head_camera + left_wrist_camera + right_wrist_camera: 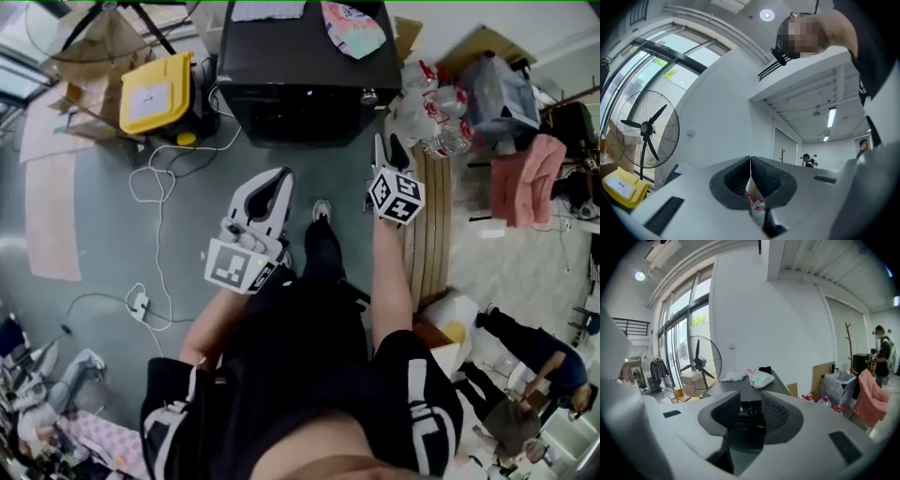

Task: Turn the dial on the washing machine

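Note:
The dark washing machine stands ahead of me at the top of the head view, with its silver dial at the front right corner. My right gripper is held a little short of that corner, jaws apart and pointed at the machine. In the right gripper view the right gripper is open, and only the machine's control panel shows through the gap. My left gripper hangs lower and further left, away from the machine. In its own view the left gripper is shut with nothing in it.
A patterned bag lies on the machine's top. A yellow bin and loose cables are on the floor to the left. Plastic bottles, wooden boards and a pink chair crowd the right. A standing fan is at the far left.

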